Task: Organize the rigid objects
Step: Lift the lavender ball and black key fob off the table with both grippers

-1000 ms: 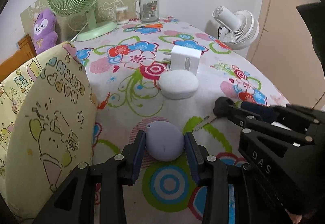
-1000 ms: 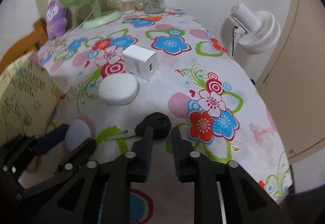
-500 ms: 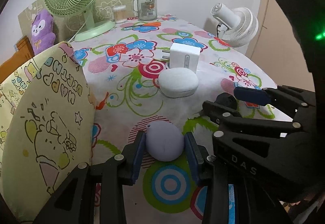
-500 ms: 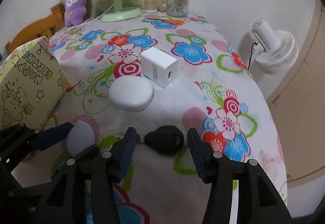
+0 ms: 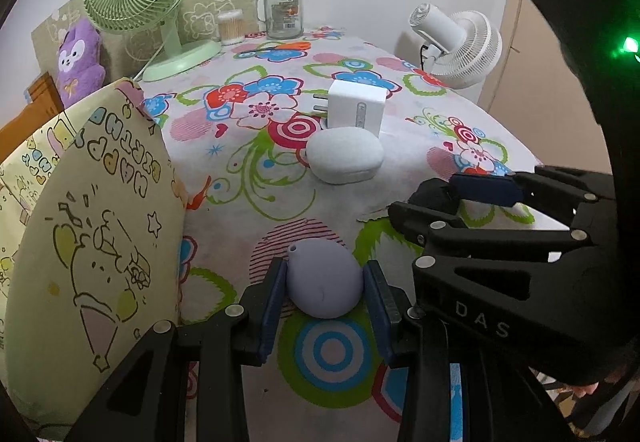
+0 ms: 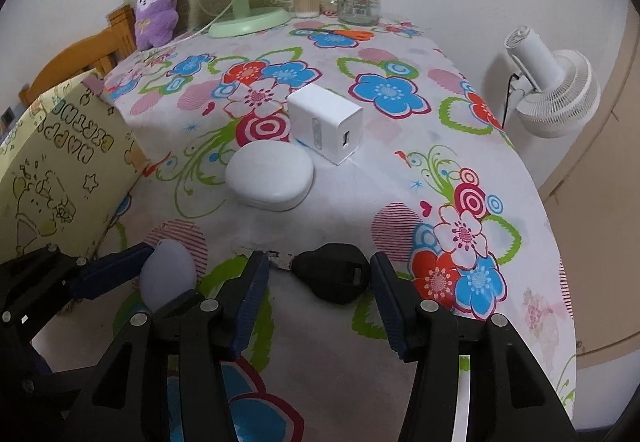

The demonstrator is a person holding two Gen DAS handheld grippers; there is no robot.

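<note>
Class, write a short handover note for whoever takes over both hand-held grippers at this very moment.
Left hand-held gripper: shut on the lilac egg-shaped case, low over the floral tablecloth.
Right hand-held gripper: open, fingers either side of the black car key, not yet gripping.
White oval case and white charger sit touching mid-table, untouched.
Yellow gift bag stands on the left.
Done: lilac case grasped. Left: grasp the key; nothing sorted yet.

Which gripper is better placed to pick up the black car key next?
Right. The right gripper is open with the black car key between its fingers, while the left gripper is already shut on the lavender egg-shaped object.
</note>
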